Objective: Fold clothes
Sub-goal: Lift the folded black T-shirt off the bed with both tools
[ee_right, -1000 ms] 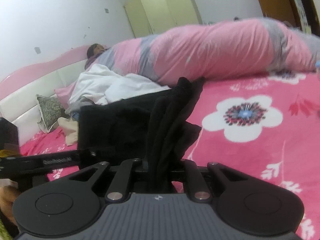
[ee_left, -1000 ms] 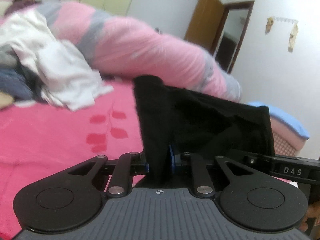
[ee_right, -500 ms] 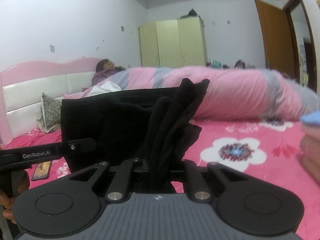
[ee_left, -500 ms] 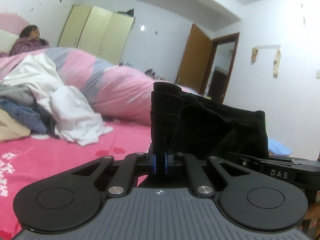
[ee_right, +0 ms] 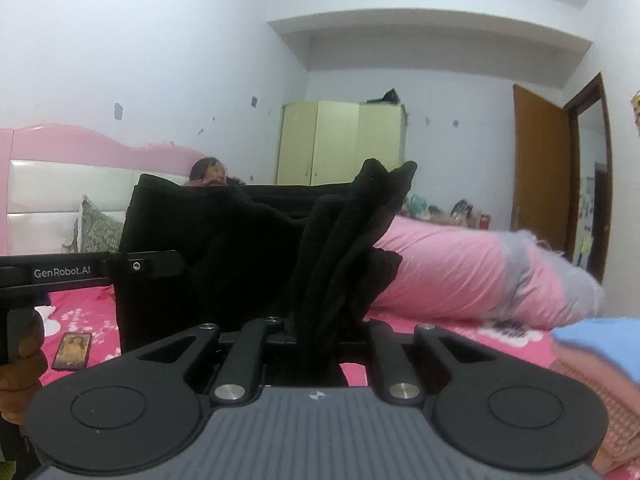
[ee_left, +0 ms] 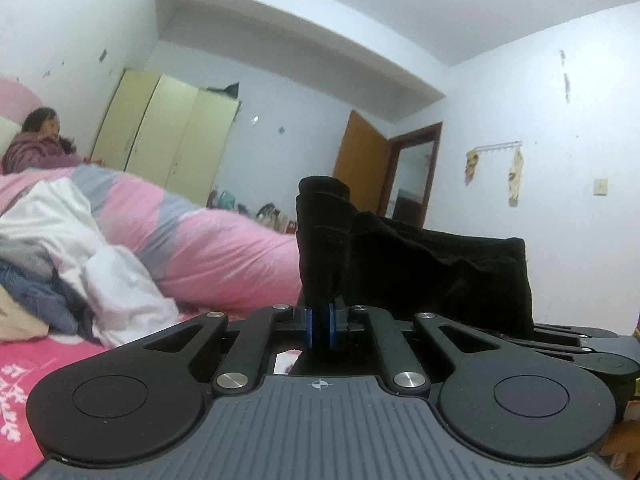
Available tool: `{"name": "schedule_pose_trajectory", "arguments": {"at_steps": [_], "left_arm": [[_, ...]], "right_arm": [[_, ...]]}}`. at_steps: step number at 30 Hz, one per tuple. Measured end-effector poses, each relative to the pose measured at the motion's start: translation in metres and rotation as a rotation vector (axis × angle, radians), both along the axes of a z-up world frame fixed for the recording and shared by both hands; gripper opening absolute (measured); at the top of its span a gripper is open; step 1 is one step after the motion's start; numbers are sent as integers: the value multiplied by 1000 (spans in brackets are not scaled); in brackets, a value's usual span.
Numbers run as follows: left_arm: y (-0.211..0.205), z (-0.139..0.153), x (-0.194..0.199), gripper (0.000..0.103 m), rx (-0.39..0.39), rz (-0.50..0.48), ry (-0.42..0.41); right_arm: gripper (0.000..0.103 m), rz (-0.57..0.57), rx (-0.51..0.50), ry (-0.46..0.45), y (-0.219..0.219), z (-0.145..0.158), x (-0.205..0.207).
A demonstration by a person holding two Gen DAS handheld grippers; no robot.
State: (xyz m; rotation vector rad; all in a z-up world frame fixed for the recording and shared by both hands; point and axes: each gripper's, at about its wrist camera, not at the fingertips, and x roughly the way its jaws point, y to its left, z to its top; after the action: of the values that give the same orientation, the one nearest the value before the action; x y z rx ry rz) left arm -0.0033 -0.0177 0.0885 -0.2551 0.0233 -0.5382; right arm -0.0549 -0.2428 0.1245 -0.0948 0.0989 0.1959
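A black garment hangs stretched between my two grippers, lifted above the pink bed. My left gripper is shut on one bunched corner, which stands up over the blue pads. My right gripper is shut on the other bunched corner. In the right wrist view the cloth spans leftward to the left gripper's body. The right gripper's body shows low at the right of the left wrist view.
A pile of white, grey and blue clothes lies on the bed at the left. A rolled pink and grey quilt crosses the far side. A person sits by the headboard. Folded blue and pink items sit near right; a phone lies on the sheet.
Both grippers have risen and tilted upward with the black garment; the bed has dropped low in both views and walls and ceiling now fill them.
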Motion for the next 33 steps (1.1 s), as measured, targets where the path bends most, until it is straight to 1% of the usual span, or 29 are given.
{"name": "schedule_pose_trajectory", "arguments": {"at_steps": [5,10,16,19,26,30,33], "left_arm": [[-2,8,-4,5,-19,-17,-47],[-7,18,-8,5,-37,-43,-92],[-22,34,-7,5,-44,-83,-148],[-33,43,-7,5,-40,-102,-195],[-70,68,1,5,-34,-160,-269],[-98,85,10,5,-7,-209,-282],[-126,98,22,5,3,-242,-278]], "right_arm": [[12,-25,-41,-57,3,8,-18],[12,-72,-103,-118,6,13,-34],[12,-118,-104,-168,-5,23,-43],[12,-142,-121,-196,-10,32,-43],[12,-216,-188,-272,-31,50,-46],[12,-259,-227,-301,-52,63,-46],[12,-305,-237,-308,-78,80,-40]]}}
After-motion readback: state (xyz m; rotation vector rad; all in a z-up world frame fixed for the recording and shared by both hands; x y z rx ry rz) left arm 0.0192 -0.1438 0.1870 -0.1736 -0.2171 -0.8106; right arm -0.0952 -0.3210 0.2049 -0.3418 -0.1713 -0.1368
